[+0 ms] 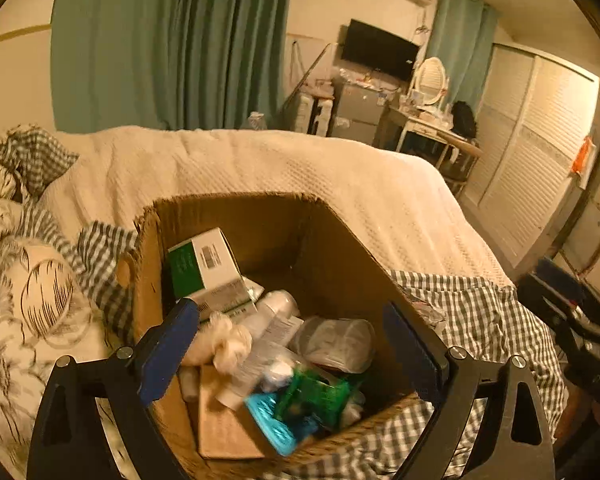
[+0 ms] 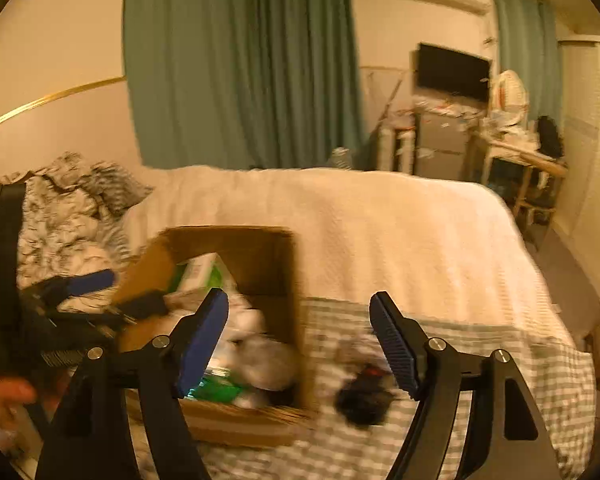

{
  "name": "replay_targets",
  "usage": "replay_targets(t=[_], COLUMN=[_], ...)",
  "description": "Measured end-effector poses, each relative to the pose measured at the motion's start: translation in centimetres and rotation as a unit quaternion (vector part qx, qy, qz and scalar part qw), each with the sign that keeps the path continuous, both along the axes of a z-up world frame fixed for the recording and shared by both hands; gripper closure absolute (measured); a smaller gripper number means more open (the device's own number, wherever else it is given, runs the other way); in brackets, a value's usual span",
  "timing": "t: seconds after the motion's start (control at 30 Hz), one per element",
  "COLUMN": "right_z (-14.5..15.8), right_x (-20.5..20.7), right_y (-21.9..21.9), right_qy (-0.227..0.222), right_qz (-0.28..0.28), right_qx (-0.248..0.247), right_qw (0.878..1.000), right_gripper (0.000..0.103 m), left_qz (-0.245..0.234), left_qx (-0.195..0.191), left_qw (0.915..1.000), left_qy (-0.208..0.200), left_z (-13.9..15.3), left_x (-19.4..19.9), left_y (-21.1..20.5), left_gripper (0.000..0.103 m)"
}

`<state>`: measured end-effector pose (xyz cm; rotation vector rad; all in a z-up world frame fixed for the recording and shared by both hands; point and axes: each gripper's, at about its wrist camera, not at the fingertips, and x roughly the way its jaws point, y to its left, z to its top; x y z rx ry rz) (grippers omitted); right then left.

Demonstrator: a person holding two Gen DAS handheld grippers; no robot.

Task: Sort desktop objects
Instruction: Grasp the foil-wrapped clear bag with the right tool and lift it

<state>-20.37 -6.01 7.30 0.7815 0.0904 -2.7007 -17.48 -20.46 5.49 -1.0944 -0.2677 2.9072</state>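
An open cardboard box (image 1: 260, 224) sits on the bed and holds a green-and-white carton (image 1: 206, 268), a white tube (image 1: 268, 320), a white cloth wad (image 1: 224, 344), a clear bag (image 1: 336, 344) and a green-and-blue packet (image 1: 300, 404). My left gripper (image 1: 292, 344) is open and empty, just above the box mouth. In the right wrist view the box (image 2: 268, 256) is at lower left. My right gripper (image 2: 300, 336) is open and empty above the box's right edge. A small black object (image 2: 364, 400) lies blurred on the checked cloth (image 2: 480, 380), right of the box.
The bed has a cream blanket (image 1: 300, 168) and patterned pillows (image 1: 28, 280) at left. Green curtains (image 1: 172, 40), a TV (image 1: 380, 48), a cluttered dresser with mirror (image 1: 428, 108) and louvred wardrobe doors (image 1: 532, 152) stand beyond. The left gripper (image 2: 80, 300) shows in the right wrist view.
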Motion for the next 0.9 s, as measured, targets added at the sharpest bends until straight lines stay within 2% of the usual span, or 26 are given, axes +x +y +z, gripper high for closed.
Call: replay_targets(t=[0.03,0.17,0.23,0.33,0.4,0.43,0.53,0.57,0.67,0.77,0.9], right_z=[-0.5,-1.6,-1.7,-3.2,-4.4,-5.7,-8.2,-8.7,-10.5,-12.2,-14.6], right_x=[0.4,1.5,2.2,3.4,3.8,3.6,2.5,2.0,1.2,0.1,-0.4], right_y=[2.2,8.9,11.2,15.3,16.9,18.0,20.0,20.6,21.7,21.5,20.8], right_qy=[-0.007,-0.043,-0.042,-0.031,-0.028,-0.04,-0.068,-0.072,-0.074,-0.065,-0.055], right_qz=[-0.006,-0.035,-0.043,-0.073,-0.081,-0.087,-0.093,-0.091,-0.073,-0.049,-0.029], right_qx=[0.003,0.016,0.021,0.009,-0.005,-0.013,-0.023,-0.025,-0.03,-0.023,-0.03], right_qw=[1.0,0.998,0.998,0.997,0.996,0.995,0.993,0.993,0.994,0.996,0.998], right_gripper=[0.03,0.03,0.03,0.024,0.024,0.024,0.024,0.024,0.024,0.024,0.024], left_qz=[0.002,0.012,-0.005,-0.065,-0.08,-0.08,-0.014,0.009,0.031,0.068,0.086], left_qx=[0.0,-0.041,-0.044,-0.017,-0.007,-0.009,-0.033,-0.033,-0.016,-0.036,-0.049], left_qw=[1.0,0.9985,0.9978,0.997,0.9967,0.9968,0.9993,0.9992,0.9983,0.9953,0.9933], left_qy=[0.005,0.036,0.05,0.038,0.013,0.001,-0.007,-0.019,-0.046,-0.058,-0.06], left_z=[0.3,1.9,1.8,-0.5,-3.0,-4.2,-8.0,-9.6,-13.0,-14.9,-16.5], left_x=[0.3,2.5,3.6,4.2,4.2,4.0,3.8,3.5,2.3,0.5,-1.9], left_y=[0.7,6.1,9.4,14.6,17.6,18.9,21.2,21.7,22.1,22.0,22.6], left_gripper=[0.007,0.007,0.005,0.005,0.005,0.005,0.005,0.005,0.005,0.005,0.005])
